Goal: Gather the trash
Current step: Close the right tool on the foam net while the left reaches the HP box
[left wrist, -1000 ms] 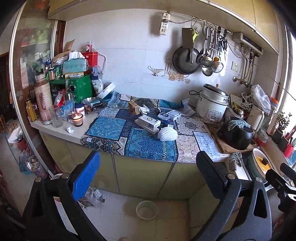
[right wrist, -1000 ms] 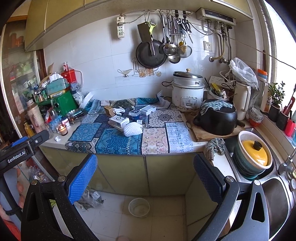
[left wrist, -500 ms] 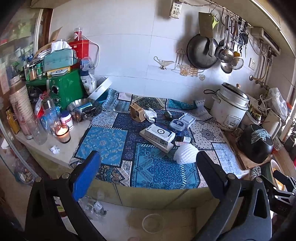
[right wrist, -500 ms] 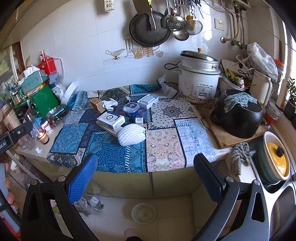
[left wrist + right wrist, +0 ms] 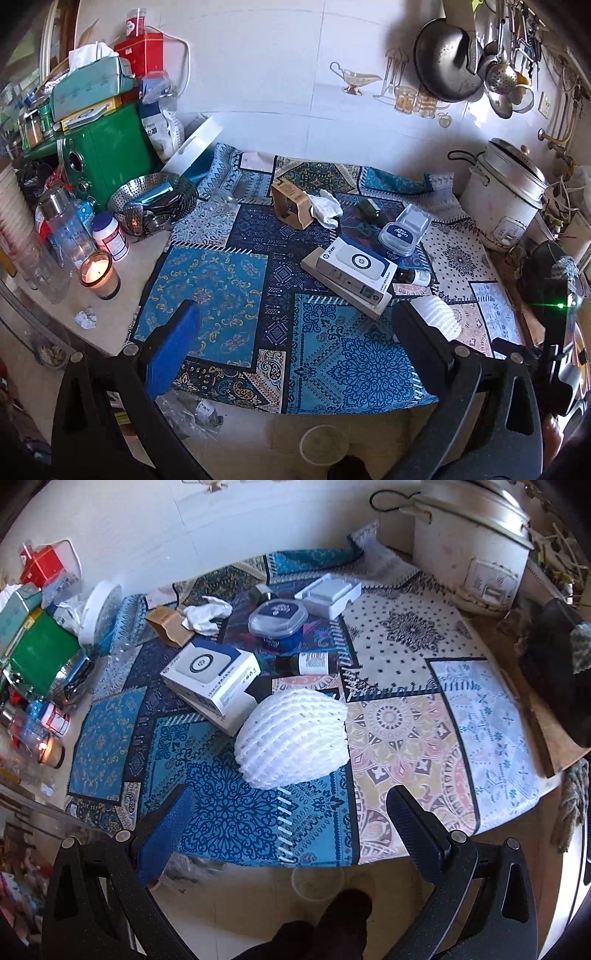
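Note:
Trash lies on a patterned cloth [image 5: 221,291] on the counter. A white foam fruit net [image 5: 293,736] lies just ahead of my right gripper [image 5: 291,836], which is open and empty above the counter's front edge. Behind the net are a white and blue box [image 5: 212,675], a small dark bottle [image 5: 306,663], a blue tub [image 5: 277,622], a white foam tray [image 5: 328,592], a crumpled tissue [image 5: 207,614] and a brown card box [image 5: 168,631]. My left gripper [image 5: 295,341] is open and empty over the front edge; the box [image 5: 354,267] and tissue [image 5: 325,210] lie beyond it.
A lit candle [image 5: 98,275], a paper scrap [image 5: 85,318], jars and a green appliance [image 5: 107,155] crowd the left. A rice cooker [image 5: 472,542] and black pot [image 5: 557,664] stand right. A small bowl [image 5: 317,882] sits on the floor below.
Both grippers have moved forward and down toward the counter, so the cloth and trash look much bigger. The right one has closed in on the foam net. Both stay open.

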`<state>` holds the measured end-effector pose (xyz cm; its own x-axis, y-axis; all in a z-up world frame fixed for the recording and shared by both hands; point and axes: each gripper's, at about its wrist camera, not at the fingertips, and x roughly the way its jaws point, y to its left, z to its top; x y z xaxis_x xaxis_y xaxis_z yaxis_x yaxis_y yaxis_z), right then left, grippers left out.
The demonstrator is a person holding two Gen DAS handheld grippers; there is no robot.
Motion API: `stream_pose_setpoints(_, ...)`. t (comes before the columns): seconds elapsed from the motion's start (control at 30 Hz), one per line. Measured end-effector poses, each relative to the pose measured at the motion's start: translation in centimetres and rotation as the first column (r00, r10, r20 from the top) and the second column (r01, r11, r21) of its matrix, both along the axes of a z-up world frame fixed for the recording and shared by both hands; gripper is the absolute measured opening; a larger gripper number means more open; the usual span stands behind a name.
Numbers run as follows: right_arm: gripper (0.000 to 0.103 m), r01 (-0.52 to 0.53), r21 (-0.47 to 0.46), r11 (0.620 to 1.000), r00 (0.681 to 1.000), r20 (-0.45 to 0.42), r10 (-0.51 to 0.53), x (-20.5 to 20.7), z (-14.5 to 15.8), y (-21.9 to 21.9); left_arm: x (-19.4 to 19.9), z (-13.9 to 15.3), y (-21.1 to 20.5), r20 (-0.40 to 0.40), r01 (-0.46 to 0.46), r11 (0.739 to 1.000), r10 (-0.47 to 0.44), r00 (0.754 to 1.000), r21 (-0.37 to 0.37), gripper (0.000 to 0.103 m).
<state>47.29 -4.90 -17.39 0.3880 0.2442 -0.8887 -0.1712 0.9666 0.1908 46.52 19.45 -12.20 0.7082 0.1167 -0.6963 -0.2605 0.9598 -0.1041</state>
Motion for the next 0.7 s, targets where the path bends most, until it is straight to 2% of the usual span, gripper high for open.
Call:
stream_pose_setpoints(0.23,0.102,-0.071,0.008,0.997,0.992,-0.104,0.072,5.2,-3.8,1.5,4.5,-1.4,-0.7,-0.047,-0.053,0.998,0.054,0.997,0.026,0.103)
stream_pose_setpoints(0.33,0.098,-0.144,0.012,0.99,0.98,-0.135,0.144,6.5,-4.8,2.2,7.1,-2.1,-1.4,-0.076,-0.065,0.998,0.065,0.995,0.005,0.095)
stream_pose_setpoints(0.43,0.09,-0.199,0.057,0.978,0.968,-0.146,0.206,7.3,-5.0,1.7,10.1,-3.1,-2.3,-0.116,-0.074,0.997,0.07,0.991,-0.026,0.092)
stream_pose_setpoints(0.57,0.068,-0.266,0.122,0.956,0.948,-0.149,0.282,8.5,-4.4,0.5,14.0,-4.3,-3.6,-0.16,-0.109,0.992,0.098,0.982,-0.065,0.092)
stream_pose_setpoints(0.7,0.06,-0.328,0.116,0.938,0.937,-0.091,0.339,9.9,-3.0,-1.3,18.0,-5.9,-4.4,-0.231,-0.195,0.978,0.173,0.957,-0.075,0.092)
